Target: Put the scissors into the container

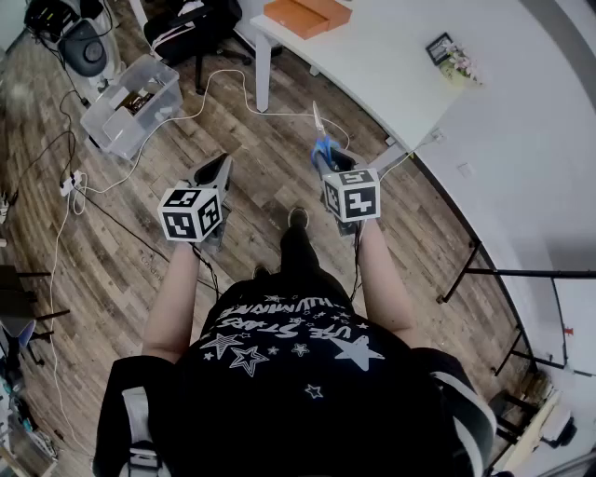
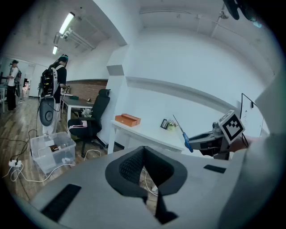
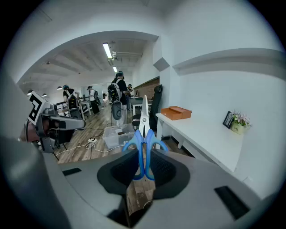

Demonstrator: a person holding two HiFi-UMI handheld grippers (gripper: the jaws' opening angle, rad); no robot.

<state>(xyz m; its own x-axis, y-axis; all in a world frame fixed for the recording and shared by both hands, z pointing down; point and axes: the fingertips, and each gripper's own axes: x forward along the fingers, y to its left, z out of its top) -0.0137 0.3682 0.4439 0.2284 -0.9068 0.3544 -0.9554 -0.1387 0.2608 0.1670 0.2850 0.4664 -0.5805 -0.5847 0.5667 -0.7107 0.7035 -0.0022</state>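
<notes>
Scissors (image 3: 143, 134) are sitting clenched by their blue handles in the right gripper (image 3: 144, 172), with the blades pointing forward, away from the person. The container (image 1: 130, 104), a clear bin on the wooden floor (image 1: 270, 158), is lying far and to the left, nearer the left gripper (image 1: 214, 177), which is pressing its jaws together on nothing. The coming carry is likely heading leftward.

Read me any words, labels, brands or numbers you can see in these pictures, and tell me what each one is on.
Shirt: white lettering above stars, upside down and creased; not readable.
Framed card on the desk: too small to read.
Marker cubes: black-and-white square patterns only, no words.
Orange box: no print shows.
Scissors: no brand shows.
</notes>
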